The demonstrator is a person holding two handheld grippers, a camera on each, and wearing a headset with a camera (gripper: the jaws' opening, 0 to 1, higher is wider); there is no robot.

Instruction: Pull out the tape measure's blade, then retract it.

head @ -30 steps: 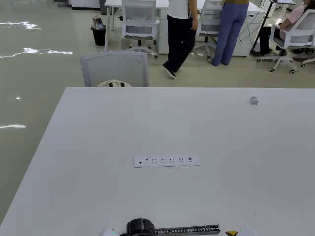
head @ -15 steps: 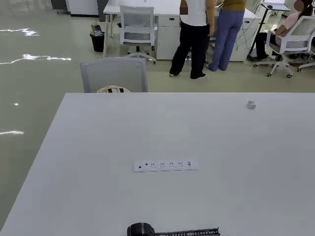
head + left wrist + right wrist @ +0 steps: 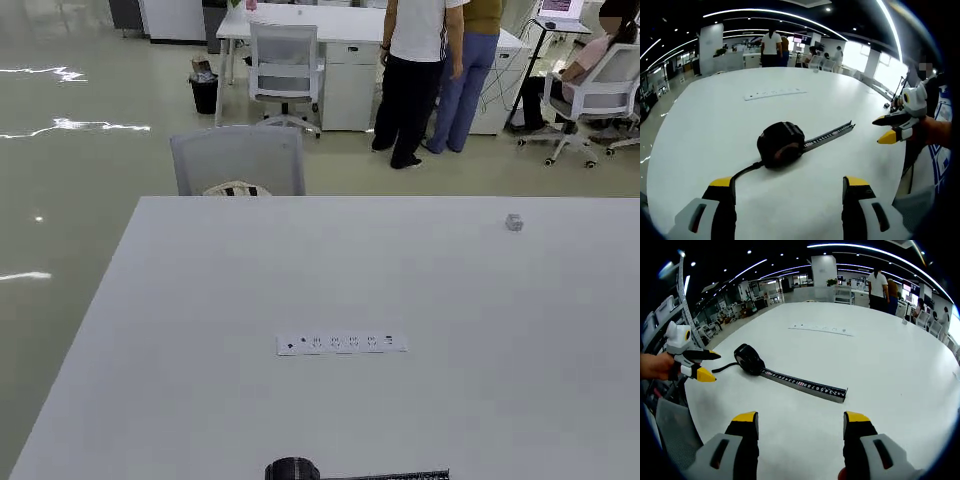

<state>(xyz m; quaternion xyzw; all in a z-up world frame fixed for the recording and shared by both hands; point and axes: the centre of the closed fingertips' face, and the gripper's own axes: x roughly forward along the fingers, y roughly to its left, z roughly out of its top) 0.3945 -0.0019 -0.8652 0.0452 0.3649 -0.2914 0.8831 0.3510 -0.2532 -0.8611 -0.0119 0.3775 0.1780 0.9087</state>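
The black tape measure lies on the white table near its front edge, its blade pulled out a short way and flat on the surface. A cord trails from the case toward my left gripper, which is open a little short of the case, holding nothing. In the right gripper view the case is at the left and the blade ends ahead of my right gripper, which is open and apart from it. The case sits at the head view's bottom edge.
A white power strip lies mid-table. A small grey object sits at the far right. A grey chair stands behind the far edge. People stand by desks beyond.
The head camera has tilted up, so the table has slid down in the picture. The tape measure and blade lie as before. A person in the background has walked to the right.
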